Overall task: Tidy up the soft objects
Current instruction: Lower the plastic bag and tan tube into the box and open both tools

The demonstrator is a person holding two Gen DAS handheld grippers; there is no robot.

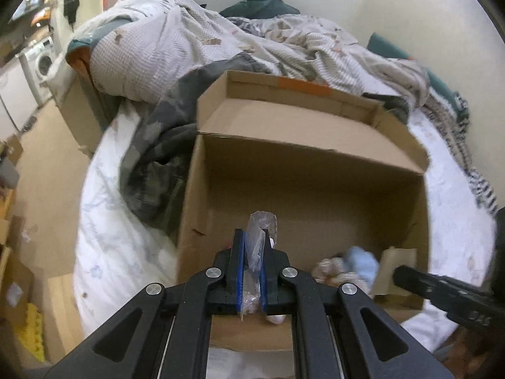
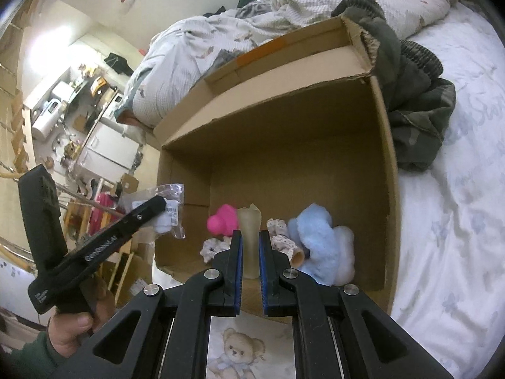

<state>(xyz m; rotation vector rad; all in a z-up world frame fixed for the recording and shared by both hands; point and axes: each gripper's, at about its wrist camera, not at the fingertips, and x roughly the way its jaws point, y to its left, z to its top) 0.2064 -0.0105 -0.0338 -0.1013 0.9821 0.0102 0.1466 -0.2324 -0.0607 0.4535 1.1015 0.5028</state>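
From the left wrist, the left gripper [image 1: 251, 265] pinches a clear bag [image 1: 257, 240], its long axis along the fingers, above the box [image 1: 303, 170] that opens at 12 o'clock. From the right wrist, the right gripper [image 2: 251, 265] pinches a beige tube [image 2: 249, 237] over the box's toys; the bag sits at 9 o'clock, outside the box wall.

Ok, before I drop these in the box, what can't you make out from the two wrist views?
- What the clear plastic bag holds: left wrist view, the left tongs cover it.
- Floor of the cardboard box nearest the camera: right wrist view, the right tongs holding the beige piece block it.
- Blue plush: left wrist view, blurred.
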